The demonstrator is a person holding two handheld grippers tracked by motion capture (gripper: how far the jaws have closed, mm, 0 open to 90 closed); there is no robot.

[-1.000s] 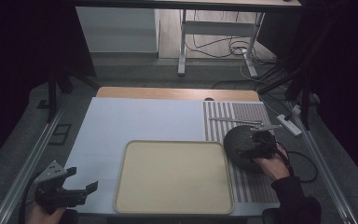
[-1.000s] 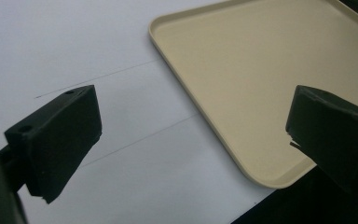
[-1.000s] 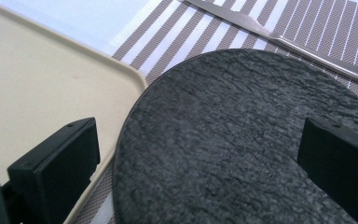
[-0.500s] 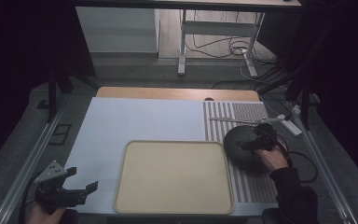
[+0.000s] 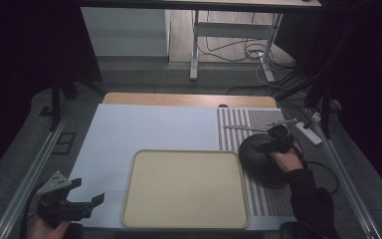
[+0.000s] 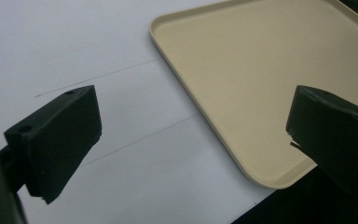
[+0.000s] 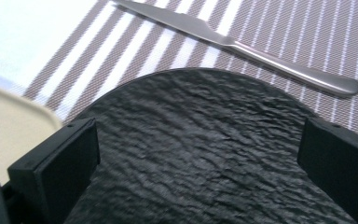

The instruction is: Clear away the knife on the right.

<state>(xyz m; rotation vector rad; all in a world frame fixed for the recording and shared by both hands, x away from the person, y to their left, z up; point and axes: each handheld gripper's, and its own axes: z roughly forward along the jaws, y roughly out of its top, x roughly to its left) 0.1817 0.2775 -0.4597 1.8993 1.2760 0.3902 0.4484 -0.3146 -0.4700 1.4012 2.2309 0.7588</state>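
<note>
My right gripper (image 5: 267, 146) sits over the black slate plate (image 5: 256, 153), jaws spread wide on either side of it, gripping nothing. The plate lies on the striped placemat (image 5: 268, 194), its left edge just beside the beige tray (image 5: 186, 191). A knife (image 7: 242, 44) lies just beyond the plate. My left gripper (image 5: 87, 206) hovers wide open and empty at the near-left, over bare white surface.

The right tongs (image 5: 274, 141) hover over a dark round plate (image 5: 255, 153) on the striped placemat (image 5: 258, 194), with a knife (image 5: 251, 128) just beyond them. Between them and the left tongs (image 5: 82, 204), at the tabletop's (image 5: 144, 124) near corner, lies a beige tray (image 5: 185, 188).
</note>
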